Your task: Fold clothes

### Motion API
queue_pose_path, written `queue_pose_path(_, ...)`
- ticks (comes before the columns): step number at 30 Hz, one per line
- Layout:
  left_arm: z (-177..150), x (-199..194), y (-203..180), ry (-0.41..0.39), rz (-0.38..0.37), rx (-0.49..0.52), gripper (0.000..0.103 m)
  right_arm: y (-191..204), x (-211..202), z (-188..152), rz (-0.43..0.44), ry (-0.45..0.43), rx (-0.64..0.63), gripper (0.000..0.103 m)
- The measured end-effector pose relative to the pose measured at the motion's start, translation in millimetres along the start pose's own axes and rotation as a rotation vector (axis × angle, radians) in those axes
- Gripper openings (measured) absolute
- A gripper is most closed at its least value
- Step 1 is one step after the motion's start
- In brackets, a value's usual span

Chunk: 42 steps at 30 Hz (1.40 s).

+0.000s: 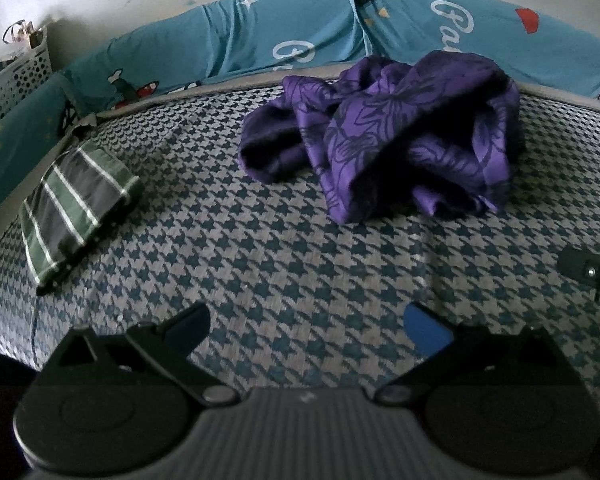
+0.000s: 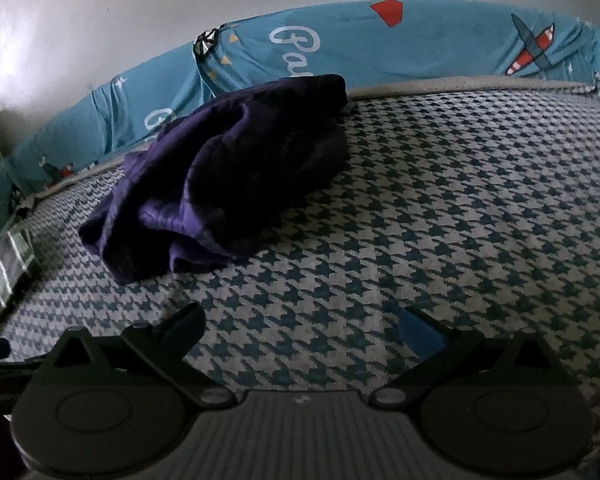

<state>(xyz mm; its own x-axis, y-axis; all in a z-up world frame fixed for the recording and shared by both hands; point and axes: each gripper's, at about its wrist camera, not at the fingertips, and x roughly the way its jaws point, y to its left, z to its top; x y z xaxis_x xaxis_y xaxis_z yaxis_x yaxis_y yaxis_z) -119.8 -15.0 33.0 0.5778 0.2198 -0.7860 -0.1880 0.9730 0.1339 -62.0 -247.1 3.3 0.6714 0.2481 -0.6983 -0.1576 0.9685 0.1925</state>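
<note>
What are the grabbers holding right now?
Nothing. The left gripper and right gripper are both open and empty, and the purple cloth lies crumpled ahead, untouched.

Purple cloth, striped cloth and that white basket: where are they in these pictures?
Purple cloth (image 1: 384, 132): left wrist view, on the crumpled middle of the heap.
Striped cloth (image 1: 76, 204): left wrist view, on the flat top of the folded piece.
White basket (image 1: 20, 76): left wrist view, on its perforated side wall.
</note>
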Motion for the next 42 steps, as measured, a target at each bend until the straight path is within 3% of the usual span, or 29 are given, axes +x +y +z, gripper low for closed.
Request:
queue_pose_path(15,-3,-7,-6,-0.004,0.036,0.01,0.103,-1,-3,-4,-0.058,0.008,-0.022,0.103)
queue_pose_path(42,-6,-14,-15,-0.014,0.056,0.02,0.103,-2,-10,-5,-0.044,0.013,-0.028,0.103)
